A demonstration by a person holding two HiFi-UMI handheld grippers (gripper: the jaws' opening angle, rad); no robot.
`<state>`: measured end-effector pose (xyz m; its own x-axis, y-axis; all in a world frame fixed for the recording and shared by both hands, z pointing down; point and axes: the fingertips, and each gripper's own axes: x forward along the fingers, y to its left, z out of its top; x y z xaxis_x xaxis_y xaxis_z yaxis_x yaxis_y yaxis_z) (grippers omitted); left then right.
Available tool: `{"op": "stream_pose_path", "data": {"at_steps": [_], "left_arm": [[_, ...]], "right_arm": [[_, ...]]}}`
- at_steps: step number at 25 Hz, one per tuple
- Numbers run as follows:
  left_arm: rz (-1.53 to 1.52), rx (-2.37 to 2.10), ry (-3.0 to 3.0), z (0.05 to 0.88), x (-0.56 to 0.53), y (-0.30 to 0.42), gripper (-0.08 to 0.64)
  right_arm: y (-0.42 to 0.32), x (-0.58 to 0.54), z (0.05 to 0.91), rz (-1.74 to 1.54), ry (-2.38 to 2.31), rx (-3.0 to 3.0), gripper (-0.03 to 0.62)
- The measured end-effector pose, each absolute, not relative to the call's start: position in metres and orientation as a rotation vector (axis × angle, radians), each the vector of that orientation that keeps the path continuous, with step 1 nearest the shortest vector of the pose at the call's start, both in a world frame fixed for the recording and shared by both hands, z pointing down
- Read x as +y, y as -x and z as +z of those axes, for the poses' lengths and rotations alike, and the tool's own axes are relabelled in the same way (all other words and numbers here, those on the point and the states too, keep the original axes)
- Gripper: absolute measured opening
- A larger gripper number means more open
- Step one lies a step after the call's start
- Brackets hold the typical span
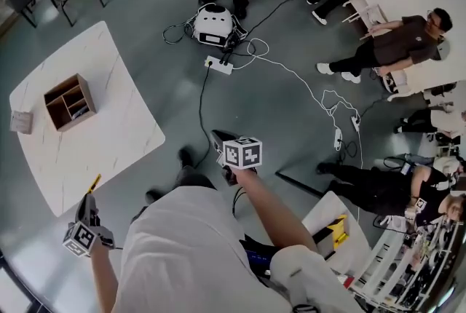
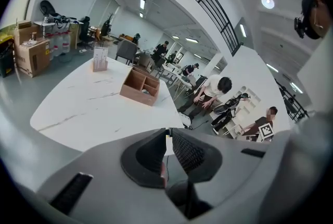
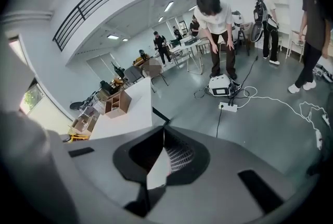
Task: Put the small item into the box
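The left gripper has its pads pressed together to a hairline slit. In the head view a thin yellow sliver juts from its front at 7 o'clock; I take this to be the small item, pinched there, though the gripper's own view does not show it plainly. The right gripper is at the centre, held out ahead of the person. Its tips meet, and nothing I can name sits between them.

The step in hand looks like the carry, since both grippers are over the floor, short of the table. The next move calls for closing in toward 10 o'clock, bringing the left gripper over the box and choosing a compartment before letting go.

The table is white and marbled. The wooden box stands on it with its dividers facing up and something dark in one cell. A small card stand sits at the table's 9 o'clock edge, well apart from the box.

Beyond is grey floor, with a power strip and trailing cables at 12 o'clock. People sit or stand from 12 round to 3.
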<state>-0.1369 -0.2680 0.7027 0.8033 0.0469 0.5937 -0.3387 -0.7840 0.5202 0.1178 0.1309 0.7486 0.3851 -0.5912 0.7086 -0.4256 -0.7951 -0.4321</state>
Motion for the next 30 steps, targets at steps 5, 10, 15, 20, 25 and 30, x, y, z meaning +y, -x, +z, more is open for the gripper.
{"op": "stream_pose_path", "data": {"at_steps": [5,10,15,20,25,30], "left_arm": [[0.915,-0.111,-2.374,0.716,-0.275,0.196,0.046],[0.982,-0.031,-2.379,0.722,-0.291,0.232,0.046],[1.020,0.067,-2.403,0.732,-0.288,0.241,0.046],[1.051,0.161,-2.412,0.744,-0.270,0.234,0.046],[1.046,0.245,-2.438,0.738,-0.254,0.222,0.046],[1.073,0.286,-2.420,0.748,-0.250,0.228,0.046]], "right_arm": [[-0.060,0.124,0.739,-1.361,2.504,0.860,0.028],[-0.009,0.129,0.741,-1.378,2.498,0.751,0.028],[0.023,0.131,0.737,-1.352,2.493,0.696,0.028],[0.040,0.148,0.739,-1.354,2.494,0.629,0.028],[0.054,0.155,0.737,-1.343,2.475,0.566,0.028],[0.076,0.147,0.740,-1.405,2.495,0.594,0.028]]}}
